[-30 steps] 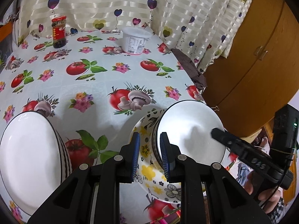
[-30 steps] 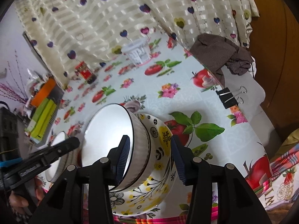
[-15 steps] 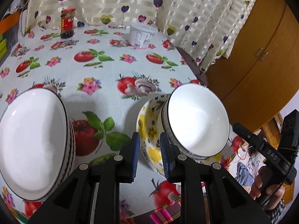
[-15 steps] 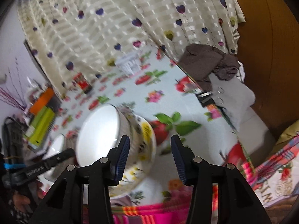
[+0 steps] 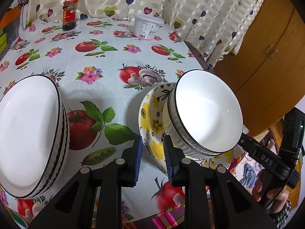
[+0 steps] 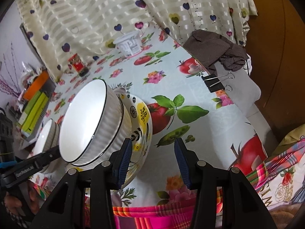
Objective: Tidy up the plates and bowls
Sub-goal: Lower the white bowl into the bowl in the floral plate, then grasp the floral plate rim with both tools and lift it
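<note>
Tools [image 5: 152,158] [image 6: 152,160] hover low beside white bowl [image 5: 205,114], both empty.

On my left-wrist feed, a white ribbed ceramic bowl with a thin black rim [image 5: 205,112] sits inside a shallow white dish printed with yellow flowers and black leaves [image 5: 150,112], near the table's front edge. To the left, a stack of matching white black-rimmed bowls [image 5: 28,133] stands well apart.
</note>
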`<state>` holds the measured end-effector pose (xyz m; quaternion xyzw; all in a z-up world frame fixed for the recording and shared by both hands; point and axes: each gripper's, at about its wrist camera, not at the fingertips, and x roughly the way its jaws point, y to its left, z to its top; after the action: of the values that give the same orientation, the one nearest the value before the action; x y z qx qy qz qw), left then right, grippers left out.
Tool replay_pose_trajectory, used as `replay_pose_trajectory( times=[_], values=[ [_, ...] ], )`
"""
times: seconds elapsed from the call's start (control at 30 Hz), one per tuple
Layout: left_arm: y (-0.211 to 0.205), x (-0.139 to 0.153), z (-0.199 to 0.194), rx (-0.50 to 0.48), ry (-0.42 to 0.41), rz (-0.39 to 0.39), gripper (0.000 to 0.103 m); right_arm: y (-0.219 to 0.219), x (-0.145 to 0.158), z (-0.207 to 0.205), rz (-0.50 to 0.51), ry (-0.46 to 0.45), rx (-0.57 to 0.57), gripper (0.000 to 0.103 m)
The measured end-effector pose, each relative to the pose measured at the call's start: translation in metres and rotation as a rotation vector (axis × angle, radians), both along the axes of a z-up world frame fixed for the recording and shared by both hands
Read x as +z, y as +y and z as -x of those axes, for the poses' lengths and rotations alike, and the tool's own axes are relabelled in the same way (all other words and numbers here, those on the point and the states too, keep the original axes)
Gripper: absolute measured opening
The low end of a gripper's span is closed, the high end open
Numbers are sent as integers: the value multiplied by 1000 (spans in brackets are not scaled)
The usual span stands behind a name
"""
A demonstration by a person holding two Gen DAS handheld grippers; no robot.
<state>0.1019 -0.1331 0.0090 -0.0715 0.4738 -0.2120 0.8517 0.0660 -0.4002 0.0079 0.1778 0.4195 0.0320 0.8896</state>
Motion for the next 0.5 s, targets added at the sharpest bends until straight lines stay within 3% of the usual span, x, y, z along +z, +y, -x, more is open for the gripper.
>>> replay_pose_trajectory(
  times=[0.27, 0.37, 0.5],
  values=[
    [-4, -4, -2, -2, 10, -22, 24, 11, -19, -21, 46, 72, 23, 45],
    [-6, -6, -4, -1, 13, -31, 24, 7, -25, -24, -16, 71, 32, 29],
    [-12, -9, -4, -13, 22, -40, 24, 8, -22, -26, -7, 59, 34, 20]
  ],
)
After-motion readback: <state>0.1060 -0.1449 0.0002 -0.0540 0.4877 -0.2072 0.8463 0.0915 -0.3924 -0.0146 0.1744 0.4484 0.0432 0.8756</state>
